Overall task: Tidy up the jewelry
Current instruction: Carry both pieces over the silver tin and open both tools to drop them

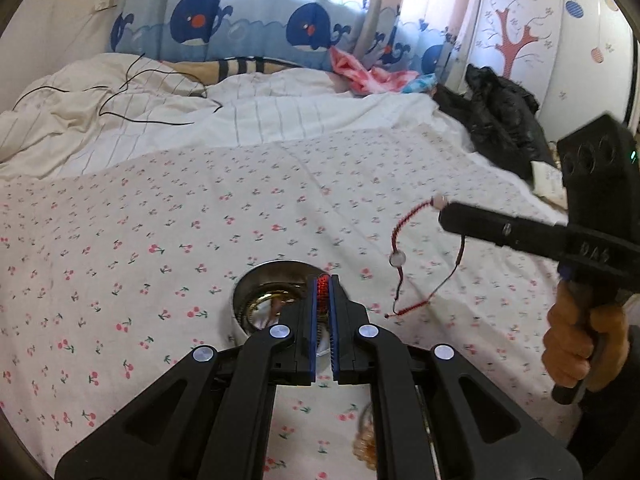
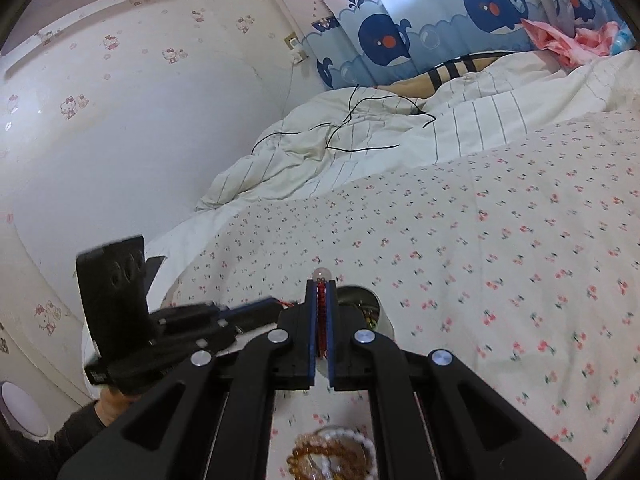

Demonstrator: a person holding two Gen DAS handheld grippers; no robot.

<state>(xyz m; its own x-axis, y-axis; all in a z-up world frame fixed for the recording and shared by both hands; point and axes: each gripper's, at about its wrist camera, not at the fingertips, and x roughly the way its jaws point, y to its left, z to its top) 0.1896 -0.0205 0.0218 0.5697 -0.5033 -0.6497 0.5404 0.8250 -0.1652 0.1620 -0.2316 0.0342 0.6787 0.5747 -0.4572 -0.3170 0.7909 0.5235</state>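
Note:
A round metal bowl [image 1: 256,280] with gold jewelry inside sits on the cherry-print bedsheet. My left gripper [image 1: 323,284] is shut on a red beaded piece [image 1: 322,292] right above the bowl's rim. My right gripper [image 1: 444,210] is shut on a red cord bracelet [image 1: 404,228] with pale beads, which dangles above the sheet to the right of the bowl. In the right wrist view the red cord [image 2: 320,312] runs between the closed fingers of my right gripper [image 2: 321,282], with the bowl [image 2: 380,320] just behind. Amber and white bead bracelets [image 2: 332,454] lie on the sheet below.
The cherry-print sheet [image 1: 200,220] covers the bed. A rumpled striped duvet [image 1: 160,120] with a black cable lies at the back. Black clothing [image 1: 500,120] is piled at the right edge. A whale-print curtain [image 1: 240,20] hangs behind.

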